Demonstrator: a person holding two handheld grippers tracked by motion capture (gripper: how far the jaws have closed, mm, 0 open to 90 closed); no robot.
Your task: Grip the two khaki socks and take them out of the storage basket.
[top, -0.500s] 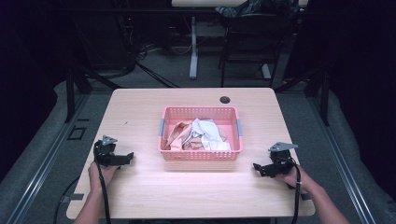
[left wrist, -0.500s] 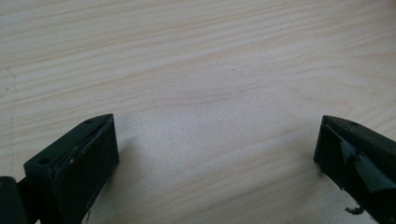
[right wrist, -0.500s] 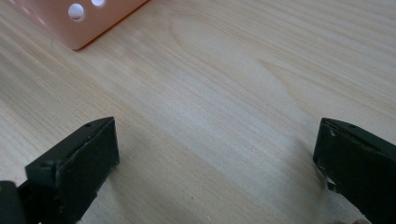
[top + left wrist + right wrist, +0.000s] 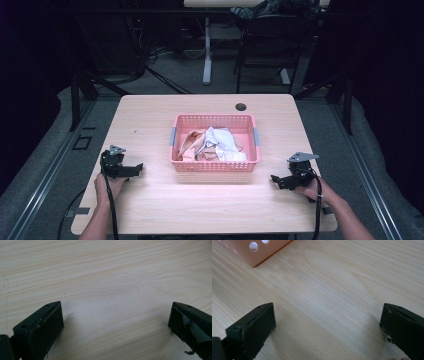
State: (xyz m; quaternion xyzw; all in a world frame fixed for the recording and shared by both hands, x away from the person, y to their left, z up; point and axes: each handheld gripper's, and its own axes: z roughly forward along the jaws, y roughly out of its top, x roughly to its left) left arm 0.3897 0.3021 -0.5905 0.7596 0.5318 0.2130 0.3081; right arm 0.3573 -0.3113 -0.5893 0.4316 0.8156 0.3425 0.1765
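Note:
A pink plastic basket (image 4: 215,166) stands at the middle of the wooden table (image 4: 150,120), with crumpled white and peach cloths (image 4: 212,145) inside. My left gripper (image 4: 134,170) rests on the table left of the basket, its jaws wide apart over bare wood (image 4: 115,315). On the other side, my right gripper (image 4: 278,181) lies on the table right of the basket, also open with nothing between its fingers. The basket's near corner (image 4: 254,251) shows at the top left of the right gripper view.
A small black round cap (image 4: 241,106) lies near the table's far edge. Beyond the table stand a desk leg (image 4: 207,50), a chair (image 4: 270,45) and cables on the grey floor. A rail (image 4: 50,170) runs along the left.

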